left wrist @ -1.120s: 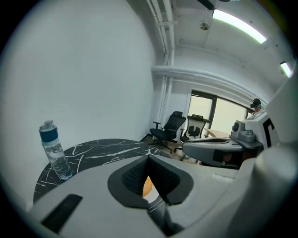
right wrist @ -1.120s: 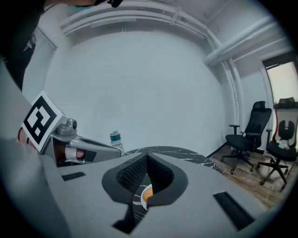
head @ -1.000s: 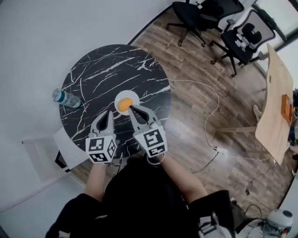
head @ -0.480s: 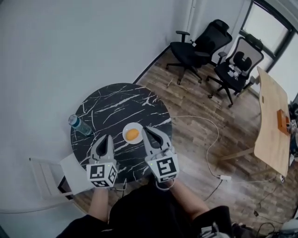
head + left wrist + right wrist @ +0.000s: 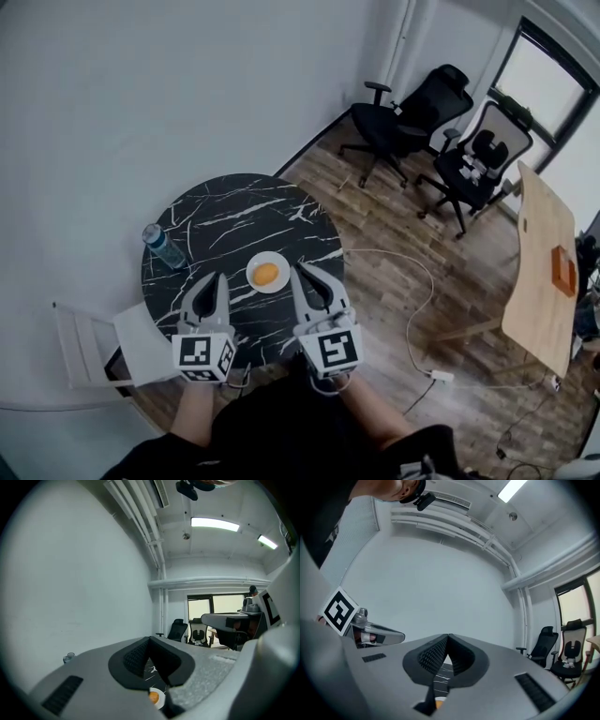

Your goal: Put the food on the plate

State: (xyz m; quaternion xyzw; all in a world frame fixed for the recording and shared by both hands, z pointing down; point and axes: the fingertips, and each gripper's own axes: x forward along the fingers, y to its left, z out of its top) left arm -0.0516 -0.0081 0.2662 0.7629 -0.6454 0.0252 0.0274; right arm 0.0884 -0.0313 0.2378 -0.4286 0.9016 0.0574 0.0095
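An orange piece of food (image 5: 265, 274) lies on a small white plate (image 5: 279, 262) near the front of a round black marble table (image 5: 225, 220). My left gripper (image 5: 217, 279) hovers over the table to the left of the plate, shut and empty. To the right of the plate my right gripper (image 5: 298, 273) is also shut with nothing in it, its tip close to the rim but apart from the food. In the left gripper view the food (image 5: 153, 696) and plate (image 5: 161, 700) show below the closed jaws. The right gripper view shows a sliver of the food (image 5: 438, 704).
A clear water bottle (image 5: 162, 246) stands at the table's left edge. A white chair (image 5: 89, 342) is at the lower left. Two black office chairs (image 5: 412, 112) stand on the wood floor at the back right, a wooden table (image 5: 544, 272) at the right, a white cable (image 5: 412, 309) on the floor.
The head view has pulled back and up, so the table looks smaller. My right gripper's tip, which was at the food on the plate, now stands apart from it. The food stays on the plate.
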